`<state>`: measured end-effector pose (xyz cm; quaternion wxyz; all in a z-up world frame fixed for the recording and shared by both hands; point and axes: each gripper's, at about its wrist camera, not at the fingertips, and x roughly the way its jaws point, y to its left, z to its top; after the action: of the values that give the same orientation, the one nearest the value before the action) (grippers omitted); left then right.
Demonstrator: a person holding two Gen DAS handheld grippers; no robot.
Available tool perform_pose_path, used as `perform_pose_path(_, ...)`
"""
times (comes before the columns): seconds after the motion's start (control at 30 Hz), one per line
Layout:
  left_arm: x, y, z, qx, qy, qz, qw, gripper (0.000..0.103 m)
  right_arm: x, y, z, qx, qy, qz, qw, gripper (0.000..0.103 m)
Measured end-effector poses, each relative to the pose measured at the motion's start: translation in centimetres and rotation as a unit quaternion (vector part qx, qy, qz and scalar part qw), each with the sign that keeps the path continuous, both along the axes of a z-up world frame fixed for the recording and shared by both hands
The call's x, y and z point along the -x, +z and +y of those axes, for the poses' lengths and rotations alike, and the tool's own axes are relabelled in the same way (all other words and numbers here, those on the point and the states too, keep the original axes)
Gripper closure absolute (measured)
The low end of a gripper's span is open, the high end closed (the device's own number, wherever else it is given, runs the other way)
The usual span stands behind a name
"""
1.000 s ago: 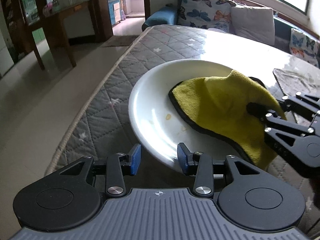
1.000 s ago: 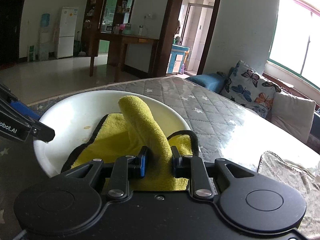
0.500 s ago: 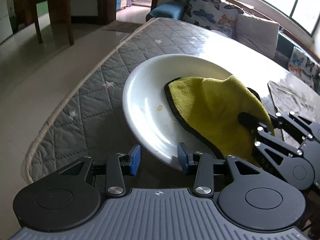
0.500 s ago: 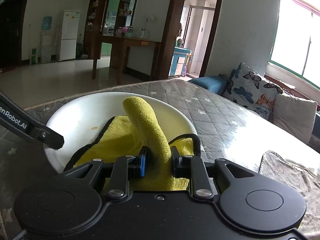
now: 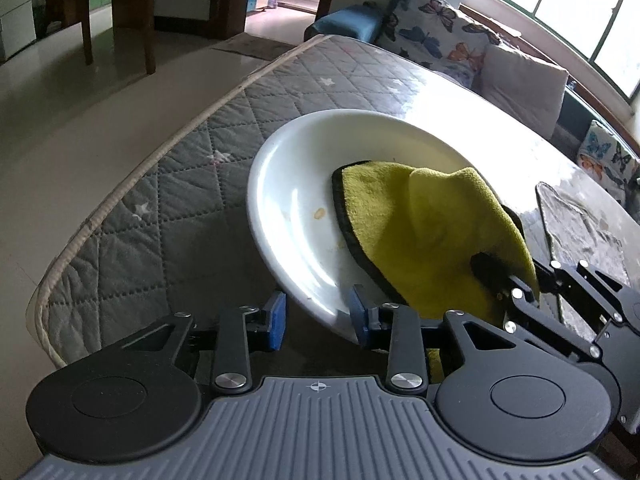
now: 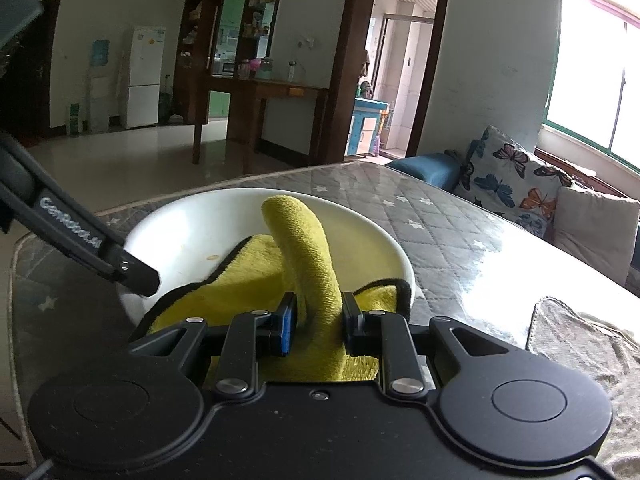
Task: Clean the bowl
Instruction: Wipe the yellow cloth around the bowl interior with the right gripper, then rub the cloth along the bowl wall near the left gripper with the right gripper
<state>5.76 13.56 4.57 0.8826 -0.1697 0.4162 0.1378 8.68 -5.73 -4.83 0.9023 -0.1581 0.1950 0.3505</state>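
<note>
A white bowl (image 5: 296,184) sits tilted on the quilted table, with small brownish spots (image 5: 319,213) on its inside. My left gripper (image 5: 317,318) is shut on the bowl's near rim, one blue pad outside and one inside. A yellow cloth (image 5: 420,232) with a black edge lies in the bowl's right half. In the right wrist view, my right gripper (image 6: 318,320) is shut on a raised fold of the yellow cloth (image 6: 304,248) over the bowl (image 6: 192,232). The left gripper's finger (image 6: 136,276) reaches the rim from the left.
The grey quilted table cover (image 5: 180,208) ends in a piped edge (image 5: 120,196) on the left, with floor beyond. A grey rag (image 5: 580,236) lies on the table to the right. Butterfly cushions (image 5: 440,32) line the far side.
My left gripper has lifted and tipped with the bowl's rim in it, so more table edge and floor show. The right gripper still holds the cloth, drawn back slightly in the bowl.
</note>
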Motion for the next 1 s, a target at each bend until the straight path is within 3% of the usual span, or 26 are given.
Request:
perform_pose_path(0.33, -1.2, 0.1, 0.6, -0.022, -0.039, 0.01, 0.9989, 0.073, 1.4, 0.1, 0.5, 0.008, 0.016, -0.001, 1.0, 0.079)
perform_pose_path(0.5, -2.4, 0.0, 0.6, -0.054, -0.067, 0.019, 0.9961, 0.073, 1.5, 0.0, 0.7, 0.011, 0.018, 0.003, 1.0, 0.079)
perform_pose_path(0.77, -3.7, -0.2, 0.4, -0.094, -0.099, 0.024, 0.9903, 0.073, 0.7, -0.3, 0.2, 0.016, -0.002, 0.006, 1.0, 0.079)
perform_pose_path(1.0, -4.0, -0.3, 0.5, -0.101, -0.108, 0.025, 0.9887, 0.073, -0.5, -0.6, -0.1, 0.021, -0.016, 0.007, 1.0, 0.079)
